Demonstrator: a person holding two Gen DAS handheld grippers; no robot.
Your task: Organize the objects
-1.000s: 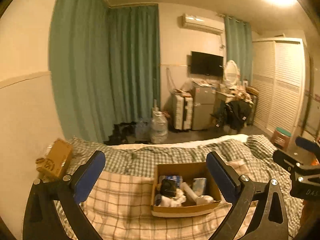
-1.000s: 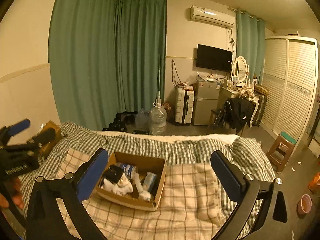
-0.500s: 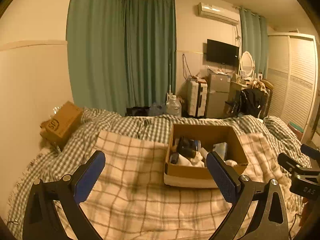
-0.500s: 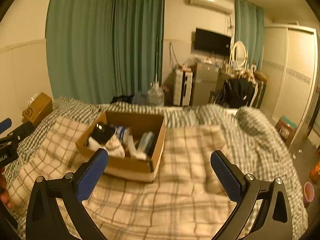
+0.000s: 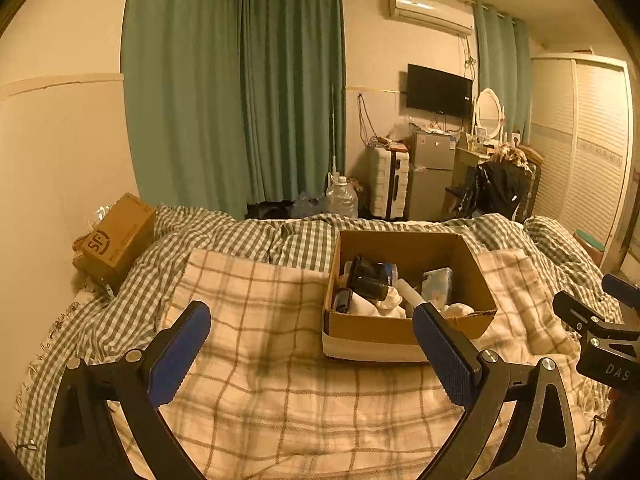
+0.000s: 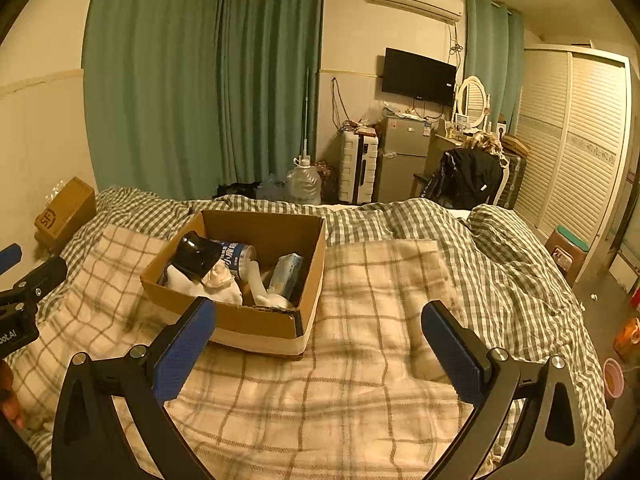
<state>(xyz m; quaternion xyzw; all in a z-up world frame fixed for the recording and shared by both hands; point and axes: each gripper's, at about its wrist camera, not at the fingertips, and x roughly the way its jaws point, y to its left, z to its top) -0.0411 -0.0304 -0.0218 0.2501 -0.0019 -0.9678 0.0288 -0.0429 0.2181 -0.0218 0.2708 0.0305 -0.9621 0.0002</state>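
Grippers, left (image 5: 310, 344) and right (image 6: 318, 340), are both gaping wide and empty, having dropped closer over the box (image 6: 256, 320) on the blanket (image 6: 360, 380)

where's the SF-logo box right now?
The SF-logo box sits at the far left edge of the bed against the wall, left of the open cardboard box in both wrist views, tilted on the green checked duvet.
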